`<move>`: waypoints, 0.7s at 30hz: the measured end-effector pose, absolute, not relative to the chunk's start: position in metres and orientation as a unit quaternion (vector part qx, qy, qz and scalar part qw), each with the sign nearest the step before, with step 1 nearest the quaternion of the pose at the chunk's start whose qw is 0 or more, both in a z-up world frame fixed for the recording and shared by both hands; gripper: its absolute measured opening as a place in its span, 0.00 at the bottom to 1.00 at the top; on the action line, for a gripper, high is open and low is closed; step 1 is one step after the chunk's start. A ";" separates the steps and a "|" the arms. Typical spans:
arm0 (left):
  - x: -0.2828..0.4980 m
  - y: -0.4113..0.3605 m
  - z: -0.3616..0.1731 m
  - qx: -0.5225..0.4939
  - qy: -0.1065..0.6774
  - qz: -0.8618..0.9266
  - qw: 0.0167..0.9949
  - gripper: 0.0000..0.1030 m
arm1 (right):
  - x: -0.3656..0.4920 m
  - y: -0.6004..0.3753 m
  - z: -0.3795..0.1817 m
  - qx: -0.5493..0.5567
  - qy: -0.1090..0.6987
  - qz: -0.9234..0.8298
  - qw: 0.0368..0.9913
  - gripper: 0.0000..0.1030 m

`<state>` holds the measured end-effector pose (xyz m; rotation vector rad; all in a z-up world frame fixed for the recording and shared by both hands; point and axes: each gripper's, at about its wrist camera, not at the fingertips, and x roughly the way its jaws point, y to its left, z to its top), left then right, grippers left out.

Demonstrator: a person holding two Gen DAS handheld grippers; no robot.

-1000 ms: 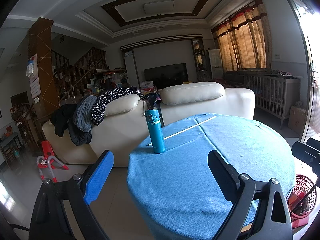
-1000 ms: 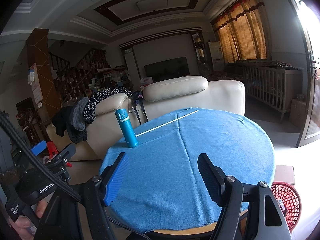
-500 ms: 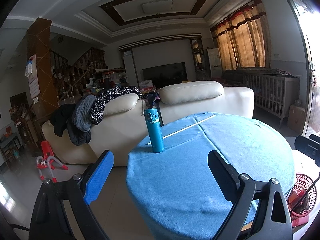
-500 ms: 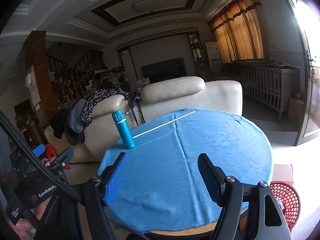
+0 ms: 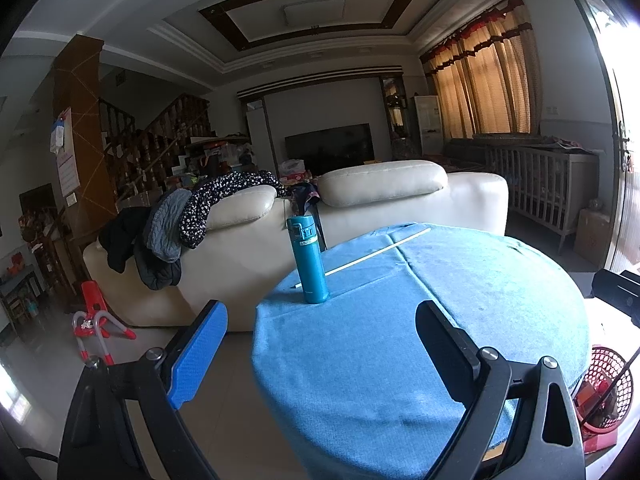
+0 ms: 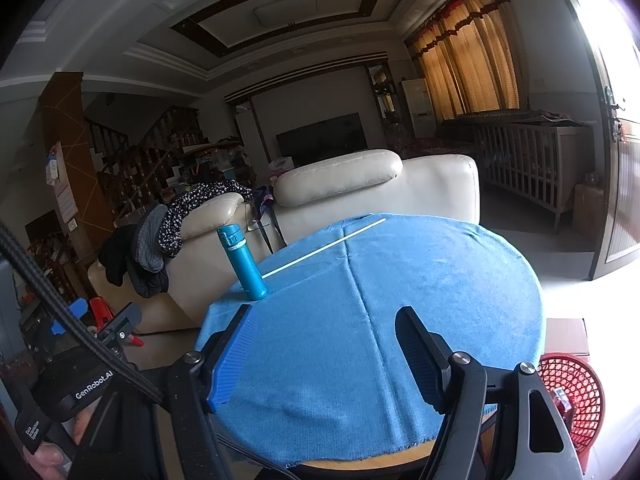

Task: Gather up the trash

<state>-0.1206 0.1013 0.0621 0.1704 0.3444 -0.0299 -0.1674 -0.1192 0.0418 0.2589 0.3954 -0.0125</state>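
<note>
Your left gripper [image 5: 320,352] and right gripper [image 6: 324,352]: fingers wide, holding nothing | teal metal bottle [image 6: 242,262] upright, far left on round blue-clothed table [image 6: 420,280] | thin white stick [image 6: 324,248] behind it | red mesh plastic basket [image 6: 576,396] near right.

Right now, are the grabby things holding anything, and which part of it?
Nothing is held. The left hand-held gripper and the right hand-held gripper both hang open above the round table's blue cloth, with empty space between their fingers.

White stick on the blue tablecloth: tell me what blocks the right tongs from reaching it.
Nothing visible blocks the thin white stick from the right tongs; only bare blue tablecloth lies between. The teal cylindrical bottle stands by the stick's left end.
</note>
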 end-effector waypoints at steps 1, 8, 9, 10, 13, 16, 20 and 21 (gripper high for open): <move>-0.120 0.101 0.061 0.085 0.171 -0.015 0.981 0.92 | -0.167 -0.119 0.042 0.128 0.196 -0.007 0.972 0.73; -0.119 0.102 0.060 0.089 0.175 -0.017 0.980 0.92 | -0.167 -0.120 0.041 0.129 0.197 -0.008 0.972 0.73; -0.118 0.101 0.060 0.091 0.176 -0.018 0.980 0.92 | -0.167 -0.121 0.040 0.131 0.197 -0.008 0.972 0.73; -0.118 0.100 0.059 0.092 0.176 -0.019 0.980 0.92 | -0.166 -0.122 0.039 0.133 0.198 -0.008 0.971 0.73; -0.118 0.101 0.059 0.093 0.176 -0.019 0.980 0.92 | -0.165 -0.122 0.039 0.136 0.199 -0.009 0.970 0.73; -0.117 0.101 0.058 0.091 0.176 -0.016 0.980 0.92 | -0.165 -0.122 0.038 0.133 0.200 -0.008 0.971 0.73; -0.113 0.103 0.055 0.085 0.181 -0.015 0.980 0.92 | -0.163 -0.118 0.038 0.127 0.202 -0.007 0.971 0.73; -0.113 0.104 0.055 0.085 0.183 -0.015 0.979 0.92 | -0.163 -0.117 0.038 0.126 0.203 -0.007 0.971 0.73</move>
